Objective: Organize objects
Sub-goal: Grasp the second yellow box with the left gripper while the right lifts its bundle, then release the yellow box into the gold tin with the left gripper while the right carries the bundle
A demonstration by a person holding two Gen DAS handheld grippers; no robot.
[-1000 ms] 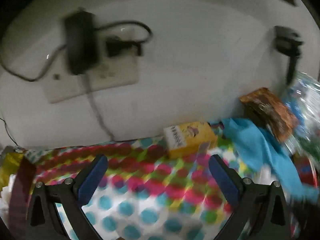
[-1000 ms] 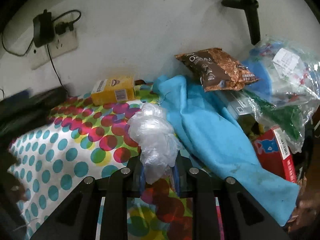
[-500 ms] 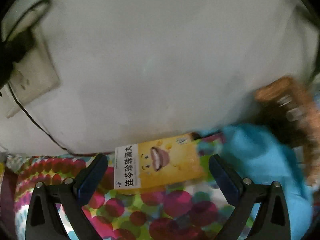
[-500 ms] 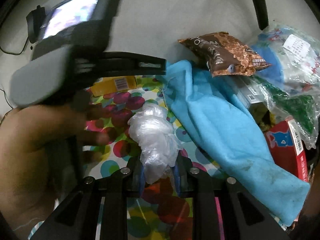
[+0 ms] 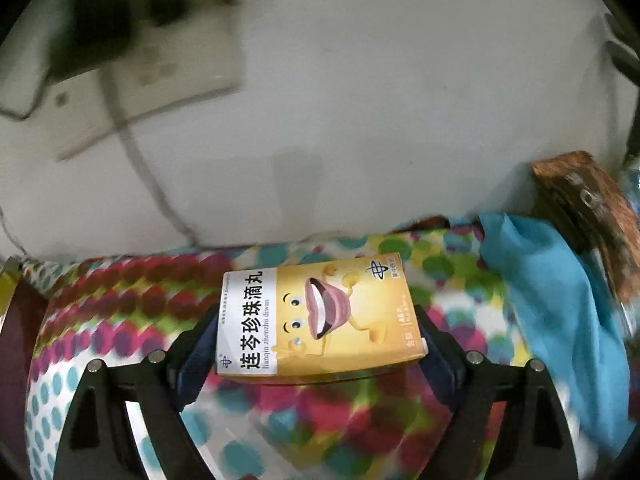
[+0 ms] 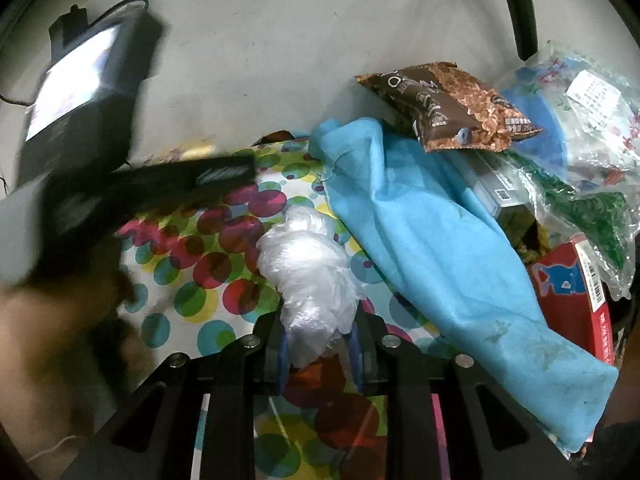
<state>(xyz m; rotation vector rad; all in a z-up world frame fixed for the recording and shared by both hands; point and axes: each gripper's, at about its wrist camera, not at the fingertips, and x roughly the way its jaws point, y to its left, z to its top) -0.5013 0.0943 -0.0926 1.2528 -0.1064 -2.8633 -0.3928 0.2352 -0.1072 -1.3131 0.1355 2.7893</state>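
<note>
A yellow medicine box [image 5: 320, 320] with a cartoon face lies crosswise between the blue pads of my left gripper [image 5: 318, 344]. The jaws are closing, and both pads touch the box's short ends. The box looks sharp while the dotted tablecloth [image 5: 120, 312] behind it is smeared. In the right wrist view, my right gripper [image 6: 318, 344] is shut on a crumpled clear plastic bag [image 6: 308, 264], which bulges up out of the jaws above the cloth. A person's hand [image 6: 60, 320] and the dark, blurred body of the left tool fill the left of that view.
A blue cloth [image 6: 420, 240] lies draped to the right, with a brown snack bag [image 6: 448, 108] on its far end. Clear bags of goods [image 6: 580, 120] and a red box [image 6: 572, 280] crowd the right edge. A wall socket with plugs [image 5: 140, 80] sits on the white wall behind.
My left gripper has come down over the yellow box, which now sits between its pads, and the jaws have narrowed. The right gripper holds the plastic bag as before.
</note>
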